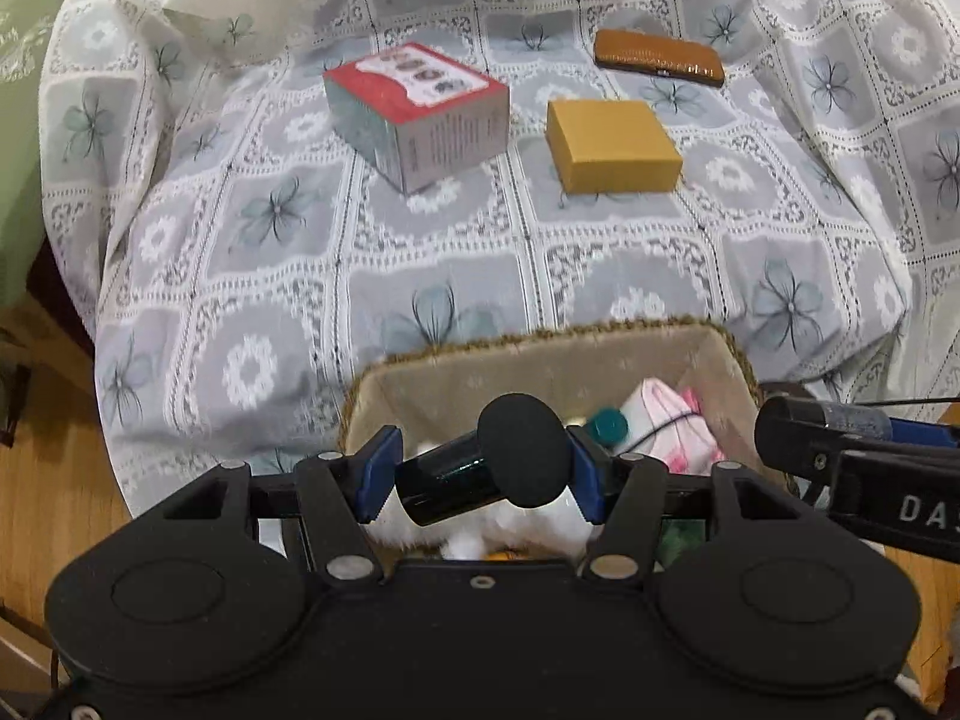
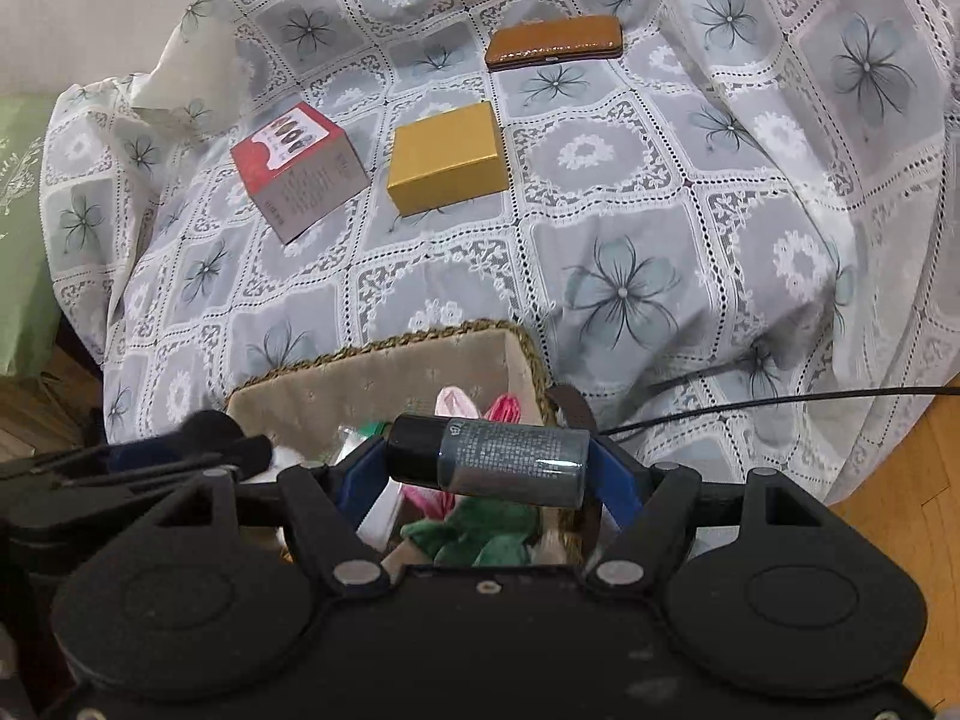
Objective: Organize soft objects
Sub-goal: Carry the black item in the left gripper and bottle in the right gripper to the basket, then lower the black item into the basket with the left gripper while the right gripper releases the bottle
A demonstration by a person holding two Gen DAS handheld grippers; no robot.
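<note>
Right wrist: bottle (image 2: 510,459) crosswise in right gripper (image 2: 489,474), cap leftward.

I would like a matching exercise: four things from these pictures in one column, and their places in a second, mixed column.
1. gold box
2. brown case
3. grey bottle
4. green soft toy

a. in the basket
b. farthest back on the cloth
c. between the right gripper fingers
d. right of the red box

Pairs: 1-d, 2-b, 3-c, 4-a
</note>
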